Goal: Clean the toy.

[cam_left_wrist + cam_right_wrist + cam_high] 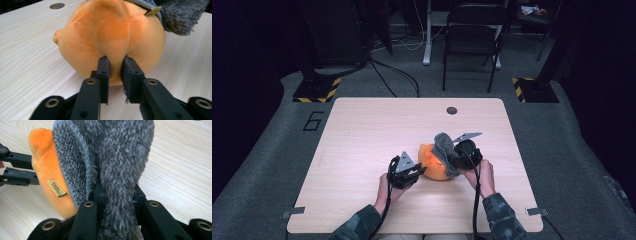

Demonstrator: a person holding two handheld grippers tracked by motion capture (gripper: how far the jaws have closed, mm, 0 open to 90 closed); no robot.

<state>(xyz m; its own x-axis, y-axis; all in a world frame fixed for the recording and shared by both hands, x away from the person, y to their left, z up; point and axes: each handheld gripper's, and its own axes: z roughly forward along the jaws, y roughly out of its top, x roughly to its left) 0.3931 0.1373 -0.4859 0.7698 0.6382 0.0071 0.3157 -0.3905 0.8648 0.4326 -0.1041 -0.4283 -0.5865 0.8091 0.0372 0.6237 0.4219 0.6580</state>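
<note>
The left gripper (115,61) pinched a fold of the orange plush (110,37) at mid-table (362,130); the right gripper (116,192) clenched its grey cover (120,157). Peeling well probably meant holding the plush firmly while drawing the cover off steadily.

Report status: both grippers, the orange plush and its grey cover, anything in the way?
Left gripper pinching a fold of the orange plush. Right gripper shut on the grey fuzzy cover, peeled partly off. Table around them bare.
</note>
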